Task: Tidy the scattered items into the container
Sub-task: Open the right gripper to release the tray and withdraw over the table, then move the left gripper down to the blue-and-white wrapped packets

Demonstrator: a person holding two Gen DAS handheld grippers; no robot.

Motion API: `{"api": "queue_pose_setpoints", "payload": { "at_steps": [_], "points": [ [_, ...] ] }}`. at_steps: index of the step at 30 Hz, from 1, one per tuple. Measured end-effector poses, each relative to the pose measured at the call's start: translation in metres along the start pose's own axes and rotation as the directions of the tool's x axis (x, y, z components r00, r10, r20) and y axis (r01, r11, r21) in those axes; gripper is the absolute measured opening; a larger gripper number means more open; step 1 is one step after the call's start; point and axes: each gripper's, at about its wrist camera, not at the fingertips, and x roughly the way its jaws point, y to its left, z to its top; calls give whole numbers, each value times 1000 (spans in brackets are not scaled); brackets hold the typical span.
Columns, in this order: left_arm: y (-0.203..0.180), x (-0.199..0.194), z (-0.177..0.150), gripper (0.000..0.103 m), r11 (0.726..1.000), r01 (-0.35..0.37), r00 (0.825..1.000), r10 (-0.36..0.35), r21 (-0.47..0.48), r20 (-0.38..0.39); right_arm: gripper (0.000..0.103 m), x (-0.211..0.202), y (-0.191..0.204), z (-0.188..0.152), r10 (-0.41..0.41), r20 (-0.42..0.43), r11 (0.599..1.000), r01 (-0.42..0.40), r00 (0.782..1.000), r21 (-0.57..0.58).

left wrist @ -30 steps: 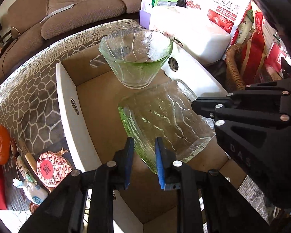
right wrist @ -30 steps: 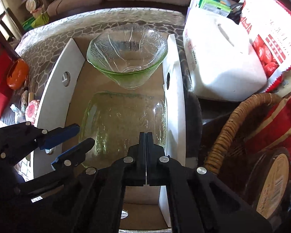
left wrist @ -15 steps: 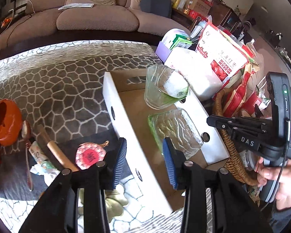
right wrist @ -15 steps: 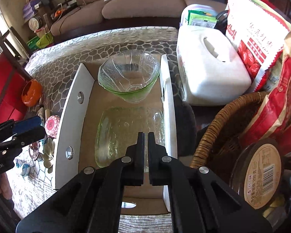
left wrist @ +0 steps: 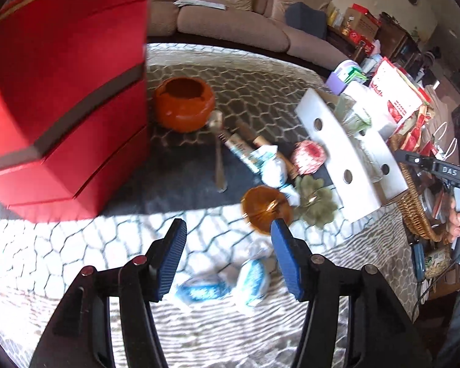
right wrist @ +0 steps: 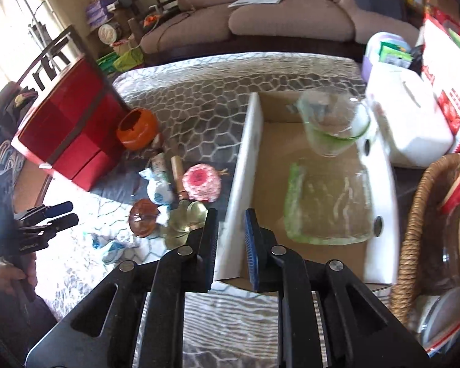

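My left gripper (left wrist: 228, 230) hovers over the patterned tablecloth, its jaws opening with nothing between them. Just ahead lie an amber glass dish (left wrist: 265, 208), a leaf-shaped green dish (left wrist: 314, 197), a pink round coaster (left wrist: 309, 156), a spoon (left wrist: 219, 153) and blue-white packets (left wrist: 224, 282). The white-walled box (right wrist: 240, 165) holds a green glass bowl (right wrist: 334, 122) and a square glass dish (right wrist: 328, 202). My right gripper (right wrist: 231, 217) hangs above the box's near left corner, jaws opening and empty.
A red tiered case (left wrist: 64, 92) stands left, with an orange pot (left wrist: 184, 104) beside it. A wicker basket (right wrist: 414, 220), a white tissue box (right wrist: 411, 122) and snack bags crowd the box's right side. A sofa (right wrist: 291, 21) lies beyond the table.
My left gripper swung left from the box to above the scattered items and opened wider. My right gripper pulled back and leftward from the square dish, its jaws parting.
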Motion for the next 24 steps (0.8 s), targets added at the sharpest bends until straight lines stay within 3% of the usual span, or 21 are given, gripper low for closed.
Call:
{"api": "queue_pose_setpoints", "payload": {
  "at_steps": [5, 9, 20, 22, 24],
  "points": [
    [23, 5, -30, 58, 1000, -2, 1000, 2, -8, -31, 23, 27, 63, -15, 68, -49, 996, -71, 996, -61],
    [29, 21, -44, 58, 1000, -5, 999, 5, 2, -53, 29, 50, 88, -24, 85, -82, 995, -89, 993, -49],
    [15, 34, -45, 67, 989, -52, 998, 47, 142, 43, 37, 95, 82, -20, 54, -72, 997, -49, 996, 59],
    [15, 34, -41, 67, 989, -55, 997, 48, 136, 54, 49, 100, 78, -11, 16, -57, 999, -13, 998, 53],
    [16, 37, -39, 67, 992, -41, 998, 35, 116, 52, 51, 108, 74, 0, -7, -57, 999, 10, 998, 48]
  ]
}}
